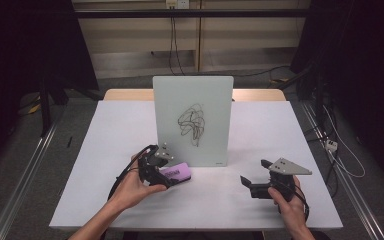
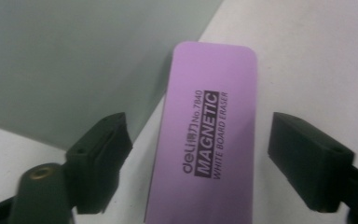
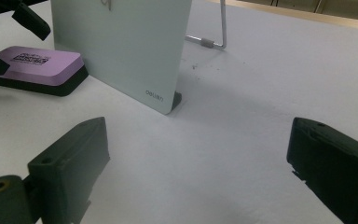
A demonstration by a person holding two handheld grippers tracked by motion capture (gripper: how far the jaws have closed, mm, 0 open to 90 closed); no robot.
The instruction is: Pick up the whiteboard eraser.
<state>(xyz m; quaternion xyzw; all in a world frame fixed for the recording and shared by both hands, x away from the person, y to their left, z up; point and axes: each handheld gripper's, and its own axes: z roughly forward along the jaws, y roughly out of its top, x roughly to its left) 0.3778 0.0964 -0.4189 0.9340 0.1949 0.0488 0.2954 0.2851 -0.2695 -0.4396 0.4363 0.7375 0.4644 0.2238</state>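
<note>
The purple magnetic eraser (image 1: 176,173) lies flat on the white table (image 1: 105,150), toward its near edge, just before the upright whiteboard (image 1: 192,120). The left gripper (image 2: 196,140) straddles the eraser, jaws part-spread with a gap visible at each side. The right gripper (image 1: 255,177) rests near the near right corner, jaws wide apart on nothing.
</note>
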